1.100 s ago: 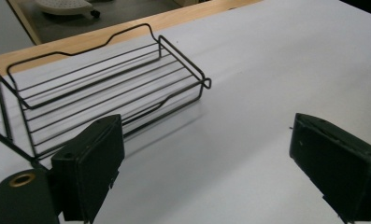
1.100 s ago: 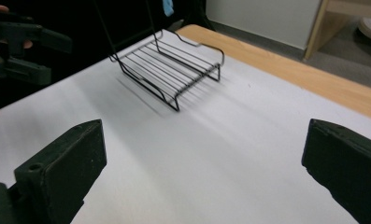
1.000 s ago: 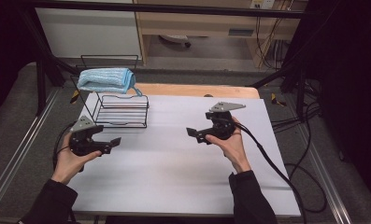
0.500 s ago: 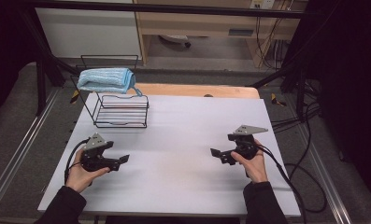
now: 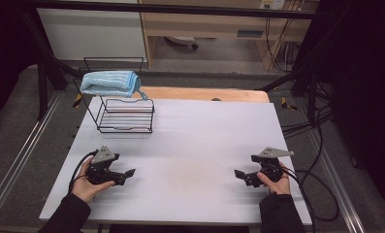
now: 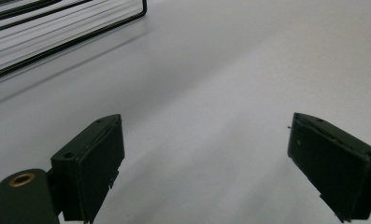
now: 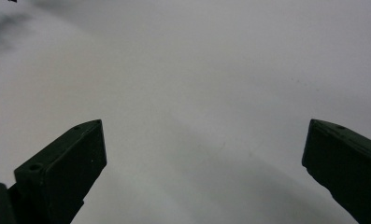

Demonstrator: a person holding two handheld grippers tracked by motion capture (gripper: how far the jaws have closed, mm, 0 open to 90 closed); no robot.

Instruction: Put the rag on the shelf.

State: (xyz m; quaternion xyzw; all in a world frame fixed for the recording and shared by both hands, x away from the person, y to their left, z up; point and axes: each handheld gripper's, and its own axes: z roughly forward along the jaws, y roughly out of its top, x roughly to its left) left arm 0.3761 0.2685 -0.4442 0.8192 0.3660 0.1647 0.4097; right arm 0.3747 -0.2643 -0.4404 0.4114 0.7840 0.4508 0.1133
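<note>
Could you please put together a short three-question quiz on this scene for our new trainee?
1. True or false: the blue towel lies flat on the white table.
2. Multiple choice: the jaws of the left gripper stand A) wide apart with nothing between them, B) shut on the towel, C) shut on a wire of the rack.
3. Fill in: the black wire rack stands at the table's far ____ corner in the high view.

Key
1. False: the towel is draped over the top of the rack.
2. A; the right gripper is just the same.
3. Left.
</note>
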